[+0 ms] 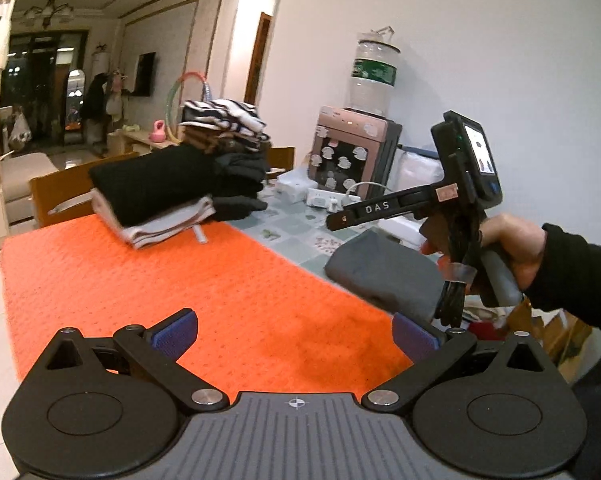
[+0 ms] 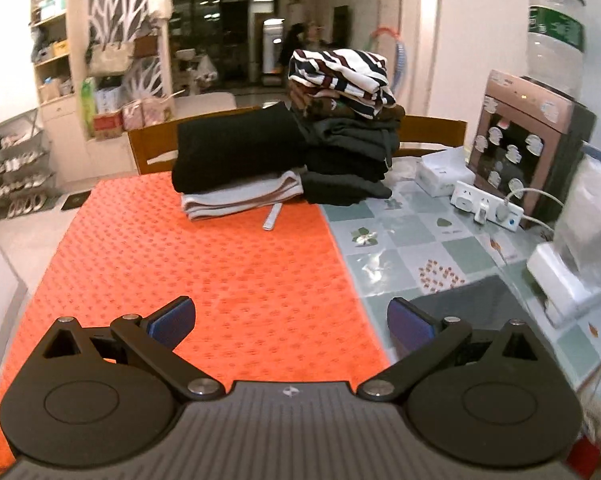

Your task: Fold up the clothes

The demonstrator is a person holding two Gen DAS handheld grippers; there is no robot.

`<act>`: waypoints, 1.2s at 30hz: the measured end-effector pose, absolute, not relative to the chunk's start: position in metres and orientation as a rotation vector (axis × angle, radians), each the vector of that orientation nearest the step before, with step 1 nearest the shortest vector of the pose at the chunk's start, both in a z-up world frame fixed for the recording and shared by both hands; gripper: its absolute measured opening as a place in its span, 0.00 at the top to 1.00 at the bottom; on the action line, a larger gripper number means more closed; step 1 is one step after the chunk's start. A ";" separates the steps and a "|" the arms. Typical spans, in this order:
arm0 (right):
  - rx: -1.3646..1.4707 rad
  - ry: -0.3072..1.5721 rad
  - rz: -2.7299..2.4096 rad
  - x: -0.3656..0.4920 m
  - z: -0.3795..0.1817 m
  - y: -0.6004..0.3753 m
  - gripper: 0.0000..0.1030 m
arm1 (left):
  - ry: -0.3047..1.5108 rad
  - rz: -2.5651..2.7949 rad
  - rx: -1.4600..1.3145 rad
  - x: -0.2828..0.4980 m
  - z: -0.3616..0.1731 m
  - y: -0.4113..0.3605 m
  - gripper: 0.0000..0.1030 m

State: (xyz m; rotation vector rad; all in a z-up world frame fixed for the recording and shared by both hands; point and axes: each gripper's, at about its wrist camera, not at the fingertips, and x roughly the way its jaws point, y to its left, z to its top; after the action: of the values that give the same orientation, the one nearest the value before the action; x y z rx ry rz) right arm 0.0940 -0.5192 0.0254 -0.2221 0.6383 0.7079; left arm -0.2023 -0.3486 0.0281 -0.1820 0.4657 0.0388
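Grey garment (image 1: 384, 270), folded flat, lies at the near right of the table, on the checked cloth (image 2: 400, 240) just right of the orange mat (image 2: 220, 264); in the right wrist view only its dark top (image 2: 468, 300) shows beyond the right finger. Judged soft, light, limp: it will sag if lifted by one corner, so take it at two edge corners, one per gripper, pinching all layers.

Stack of folded clothes (image 2: 300, 148) sits at the far end, straddling mat and cloth: black and grey pieces low, striped top (image 2: 340, 70) uppermost. Likely finished work; the pile looks tall and could topple if nudged.

Left gripper (image 1: 294, 332): jaws wide apart, nothing between, over the mat's near edge. Right gripper (image 2: 290, 320): jaws likewise spread and empty, over the mat/cloth seam; seen from the left wrist view it is held up in a hand (image 1: 504, 248) above the grey garment.

Far right: water dispenser (image 2: 528, 140), power strip (image 2: 486, 204), white boxes. Chairs (image 2: 152, 148) stand behind the table.
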 end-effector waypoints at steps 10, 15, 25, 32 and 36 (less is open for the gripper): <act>-0.129 0.631 0.651 -0.002 0.013 -0.468 0.00 | 0.515 0.308 -0.142 -0.288 0.029 -0.301 0.00; -0.093 0.602 0.594 -0.024 0.006 -0.444 0.00 | 0.552 0.377 -0.136 -0.300 0.029 -0.263 0.00; -0.065 0.512 0.417 -0.052 -0.008 -0.405 0.00 | 0.566 0.291 -0.050 -0.284 0.025 -0.179 0.00; -0.117 0.576 0.293 -0.058 -0.016 -0.355 0.00 | 0.573 0.192 -0.006 -0.259 0.026 -0.118 0.00; -0.076 0.602 0.261 -0.057 -0.016 -0.336 0.00 | 0.582 0.172 -0.021 -0.240 0.024 -0.094 0.00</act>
State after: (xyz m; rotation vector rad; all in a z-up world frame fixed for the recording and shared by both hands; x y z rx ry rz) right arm -0.0569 -0.3362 -0.0161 -0.0764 0.6024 0.2612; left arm -0.2399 -0.0940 0.0239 -0.0209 0.5818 0.1724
